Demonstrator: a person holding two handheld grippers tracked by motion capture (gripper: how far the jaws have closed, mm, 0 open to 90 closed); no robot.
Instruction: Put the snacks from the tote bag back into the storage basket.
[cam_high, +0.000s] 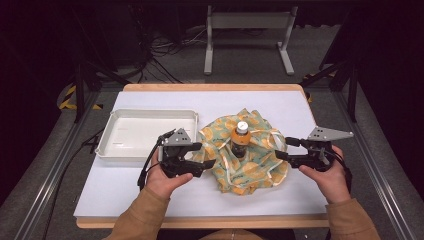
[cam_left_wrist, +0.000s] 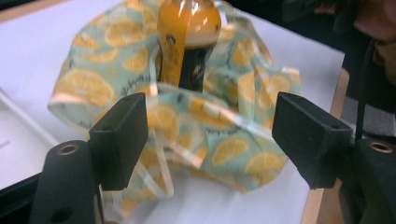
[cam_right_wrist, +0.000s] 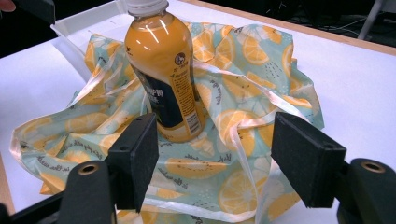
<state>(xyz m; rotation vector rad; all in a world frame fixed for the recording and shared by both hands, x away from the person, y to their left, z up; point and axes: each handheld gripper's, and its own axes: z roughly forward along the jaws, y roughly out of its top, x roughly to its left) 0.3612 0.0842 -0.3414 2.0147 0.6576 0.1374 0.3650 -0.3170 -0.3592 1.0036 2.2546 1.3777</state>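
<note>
Nearest the camera, the person's tan sleeves (cam_high: 145, 215) are seen entering from the bottom edge of the high view, each hand carrying a gripper. Left gripper (cam_high: 205, 155) is held at the left edge of the lemon-print cloth (cam_high: 250, 160), its jaws spread wide with nothing pinched between them; in the left gripper view the cloth is seen beyond the jaw tips, not pressed by either. Right gripper (cam_high: 282, 149) is held at the cloth's right edge, likewise released, the jaws standing well apart with no fabric gripped. Bare white tabletop (cam_high: 125, 187) is left in front of the cloth and to its right, while the wooden table edge (cam_high: 200, 221) runs close to the person. A white tray (cam_high: 145, 135) is set just beside the cloth on its left, limiting room there. Upright at the middle of the crumpled cloth stands a bottle of orange juice (cam_high: 241, 140), with a white cap and a dark label; pale ribbon-like hems (cam_right_wrist: 243, 135) are looped over the printed folds around it.
</note>
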